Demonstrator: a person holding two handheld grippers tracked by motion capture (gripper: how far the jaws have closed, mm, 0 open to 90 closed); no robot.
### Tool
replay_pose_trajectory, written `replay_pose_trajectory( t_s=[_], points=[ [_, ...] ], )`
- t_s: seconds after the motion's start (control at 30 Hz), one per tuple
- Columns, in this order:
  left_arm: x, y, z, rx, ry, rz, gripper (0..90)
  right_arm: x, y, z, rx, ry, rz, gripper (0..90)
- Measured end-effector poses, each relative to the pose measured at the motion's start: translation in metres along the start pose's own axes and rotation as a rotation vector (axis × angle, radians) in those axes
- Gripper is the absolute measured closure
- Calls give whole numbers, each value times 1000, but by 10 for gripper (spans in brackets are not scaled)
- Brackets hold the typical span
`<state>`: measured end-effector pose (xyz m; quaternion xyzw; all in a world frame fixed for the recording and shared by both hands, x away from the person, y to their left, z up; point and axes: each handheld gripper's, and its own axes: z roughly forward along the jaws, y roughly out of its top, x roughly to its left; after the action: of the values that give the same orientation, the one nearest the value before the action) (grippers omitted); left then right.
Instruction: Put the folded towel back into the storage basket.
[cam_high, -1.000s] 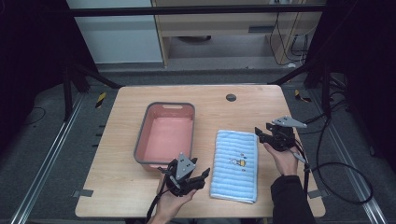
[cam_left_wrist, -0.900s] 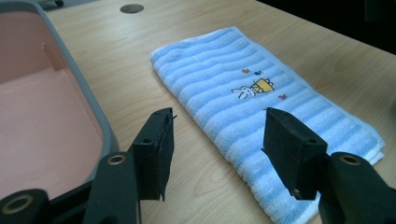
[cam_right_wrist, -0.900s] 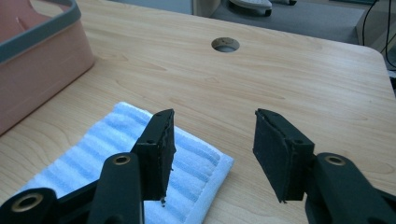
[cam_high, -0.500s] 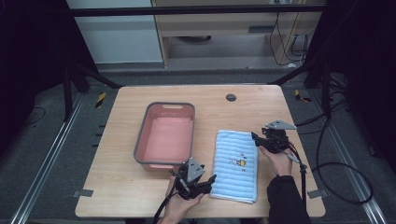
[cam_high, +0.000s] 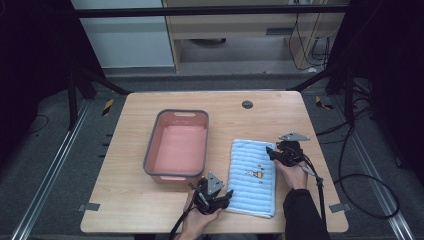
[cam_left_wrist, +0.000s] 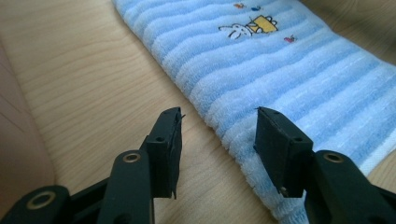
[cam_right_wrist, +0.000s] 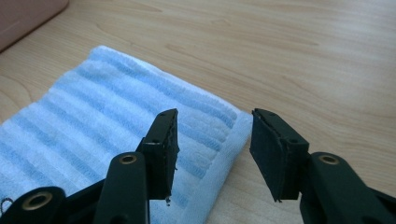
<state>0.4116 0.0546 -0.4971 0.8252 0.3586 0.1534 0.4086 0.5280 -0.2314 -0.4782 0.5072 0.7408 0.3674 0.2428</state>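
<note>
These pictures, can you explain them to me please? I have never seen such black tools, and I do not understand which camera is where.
A person sits at a wooden table and holds a two-jaw claw in each hand. The high view looks down from above. The other two pictures come from cameras riding on each claw. On the table lie a blue striped towel and a pink tub. The left claw has just been closing and straddles the towel's edge without pinching it. The right claw is open over a towel corner. Nothing is held.

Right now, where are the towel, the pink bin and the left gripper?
towel (cam_high: 252, 175), high view, middle of the striped cloth.
pink bin (cam_high: 150, 155), high view, left rim.
left gripper (cam_left_wrist: 217, 126), left gripper view, midway between its fingertips.
</note>
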Motion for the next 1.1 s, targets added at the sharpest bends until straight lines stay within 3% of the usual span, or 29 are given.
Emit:
replay_pose_trajectory(
  t_s=[0.5, 0.63, 0.67, 0.87, 1.1],
  points=[
    [-3, -4, 8, 39, -28, -29, 592, 2, -10, 17, 81, 18, 12, 565],
    [-5, -2, 9, 51, -40, -36, 652, 2, -12, 19, 91, 29, 15, 608],
    [-6, -1, 9, 55, -43, -38, 709, 2, -13, 20, 86, 38, 24, 651],
    [-11, 1, 9, 68, -32, -41, 821, 2, -15, 19, 86, 77, 63, 773],
    [-11, 1, 9, 56, -27, -53, 866, 1, -14, 18, 85, 99, 89, 819]
  ],
)
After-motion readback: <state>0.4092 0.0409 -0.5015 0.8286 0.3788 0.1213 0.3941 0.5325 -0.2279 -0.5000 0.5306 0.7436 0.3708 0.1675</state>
